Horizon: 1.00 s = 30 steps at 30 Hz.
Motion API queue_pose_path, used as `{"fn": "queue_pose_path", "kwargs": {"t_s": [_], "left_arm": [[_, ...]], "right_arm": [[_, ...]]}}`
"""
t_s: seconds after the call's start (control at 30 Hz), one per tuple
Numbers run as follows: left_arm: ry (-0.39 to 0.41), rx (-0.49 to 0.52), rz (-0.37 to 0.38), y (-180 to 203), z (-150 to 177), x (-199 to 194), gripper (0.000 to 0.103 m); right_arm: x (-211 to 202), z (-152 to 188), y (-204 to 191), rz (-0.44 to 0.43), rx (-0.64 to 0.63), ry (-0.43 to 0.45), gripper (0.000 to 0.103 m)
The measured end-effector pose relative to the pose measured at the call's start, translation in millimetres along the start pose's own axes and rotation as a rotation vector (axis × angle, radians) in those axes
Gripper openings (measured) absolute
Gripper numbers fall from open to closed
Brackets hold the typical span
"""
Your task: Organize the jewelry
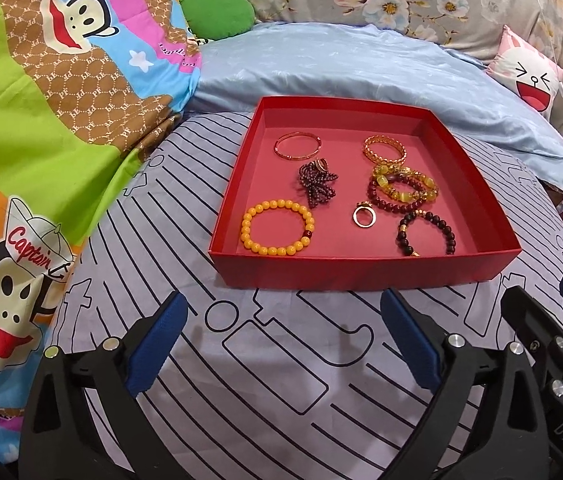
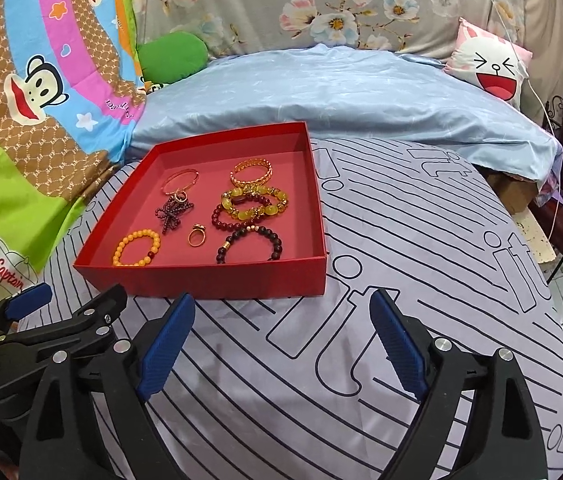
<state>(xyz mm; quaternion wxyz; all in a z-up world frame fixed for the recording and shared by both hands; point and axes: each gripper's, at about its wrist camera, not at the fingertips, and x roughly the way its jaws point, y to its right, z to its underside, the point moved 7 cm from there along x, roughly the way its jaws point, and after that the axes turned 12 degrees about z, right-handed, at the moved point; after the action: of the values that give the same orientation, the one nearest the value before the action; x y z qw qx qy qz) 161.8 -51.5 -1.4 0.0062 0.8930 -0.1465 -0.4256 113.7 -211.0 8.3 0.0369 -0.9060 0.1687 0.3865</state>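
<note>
Left wrist view: a red box sits on the bed, on the striped sheet near the blue duvet. All the jewelry in view lies inside it, none on the sheet. I count seven bracelets and at least one ring. At the box's far edge lie a thin gold bangle and a gold chain bracelet. At mid-floor a dark red beaded strand is bunched up, with something small and gold on its far end. Toward the right wall a yellow stone bracelet overlaps a dark red bead bracelet. By the near wall are an orange bead bracelet, a gold ring and a dark bead bracelet. The spread probably keeps most pieces separate and easy to pick, though the overlapping pair and the bunched strand look unsorted. The left gripper hovers over the sheet short of the box, fingers released and spread wide, holding nothing.

Right wrist view: the box stands toward the left, the same seven bracelets in it, and a second small ring shows on the bunched strand. The right gripper hangs beside the other, fingers likewise apart and empty. Whether sorting is ahead or finished, this scene fits both.
</note>
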Motion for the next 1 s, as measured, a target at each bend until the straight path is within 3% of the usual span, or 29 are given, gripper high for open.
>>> {"fn": "queue_pose_path", "kwargs": {"t_s": [0.1,0.5,1.0], "left_arm": [[0.0,-0.008,-0.004,-1.5,-0.1,0.2,0.094],[0.003,-0.007,-0.025,-3.5,-0.5,1.4,0.096],[-0.007,-0.038,0.01,-5.9,2.8,5.8,0.096]], "right_arm": [[-0.6,-1.1,0.7,0.001,0.006,0.01,0.097],[0.9,-0.8,-0.5,0.003,0.001,0.015,0.097],[3.8,2.3,0.9,0.034,-0.006,0.012,0.097]]}}
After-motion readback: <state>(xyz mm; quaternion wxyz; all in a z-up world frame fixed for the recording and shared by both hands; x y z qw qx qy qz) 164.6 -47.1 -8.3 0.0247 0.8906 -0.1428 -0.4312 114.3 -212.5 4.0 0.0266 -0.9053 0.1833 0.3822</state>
